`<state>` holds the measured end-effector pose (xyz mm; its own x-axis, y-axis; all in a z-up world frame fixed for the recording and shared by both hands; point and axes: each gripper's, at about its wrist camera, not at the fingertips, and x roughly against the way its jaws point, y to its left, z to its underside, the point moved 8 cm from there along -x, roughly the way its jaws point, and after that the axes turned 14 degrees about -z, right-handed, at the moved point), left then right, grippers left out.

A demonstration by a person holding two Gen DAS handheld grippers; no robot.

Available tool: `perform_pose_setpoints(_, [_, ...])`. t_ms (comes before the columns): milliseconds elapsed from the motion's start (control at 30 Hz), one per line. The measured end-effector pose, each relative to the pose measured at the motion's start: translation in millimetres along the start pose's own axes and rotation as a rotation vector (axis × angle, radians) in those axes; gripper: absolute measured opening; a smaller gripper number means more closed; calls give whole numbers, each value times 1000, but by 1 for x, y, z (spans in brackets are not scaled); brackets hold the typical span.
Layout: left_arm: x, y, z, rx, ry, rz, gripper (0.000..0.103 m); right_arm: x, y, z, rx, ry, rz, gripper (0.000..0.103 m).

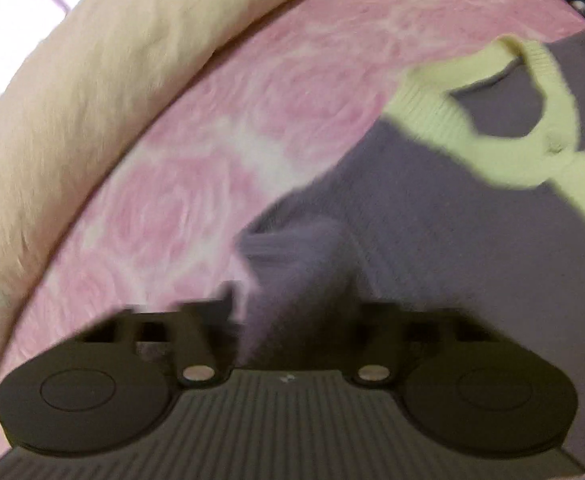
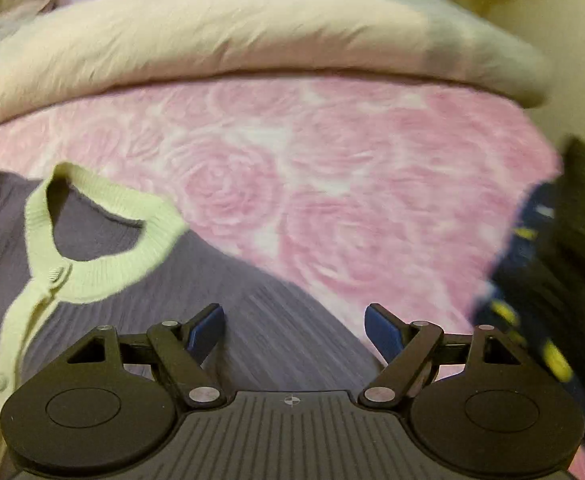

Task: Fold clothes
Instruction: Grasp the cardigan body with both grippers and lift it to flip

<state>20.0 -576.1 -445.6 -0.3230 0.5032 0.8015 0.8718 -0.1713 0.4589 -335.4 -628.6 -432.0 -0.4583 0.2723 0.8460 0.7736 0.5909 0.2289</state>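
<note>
Cardigan of grey ribbed knit (image 2: 276,320) with pale green collar and button band (image 2: 92,268), spread on a pink rose-patterned bedspread (image 2: 332,184). Right gripper (image 2: 294,326), jaws wide and empty, points steeply down over its shoulder. Left gripper (image 1: 292,312), narrowly parted, has a bunched grey fold between blurred jaws; grip uncertain.

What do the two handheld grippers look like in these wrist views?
Both are matt black, with two round discs flanking a ribbed grey centre plate, silver pivot pins and black linkage arms. The right gripper has blue finger pads and a small crosshair mark on the plate. The left gripper's fingers are blurred and dark.
</note>
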Motion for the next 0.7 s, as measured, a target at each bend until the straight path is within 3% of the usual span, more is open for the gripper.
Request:
perform_pose_setpoints(67, [0,18,12,125,-7,28,16,-27,-5,-3,-2,38,-52,79])
perform_pose_setpoints(133, [8,38,20,226,-27,55,16,-37,-8,-2,-41,37,-110,35])
perform_pose_setpoints(167, [13,48,23,265,-38,63,16,-33,-8,-4,-61,24,-148,23])
perform_pose_setpoints(233, [24,68,28,340,-62,71,16,-25,-3,-13,-55,1,-183,16])
perform_pose_setpoints(400, [49,119,24,431,-122,-20,16,-11,37,-67,89,-79,-201,15])
perform_pose_setpoints(600, [35,186,25,585,-99,-169,19,-42,84,-165,211,-207,-161,16])
perform_pose_setpoints(667, [20,198,26,624,-44,-179,33,-64,97,-191,227,-228,-117,23])
perform_pose_setpoints(700, [16,204,29,650,-23,-184,36,-77,101,-199,220,-218,-82,43])
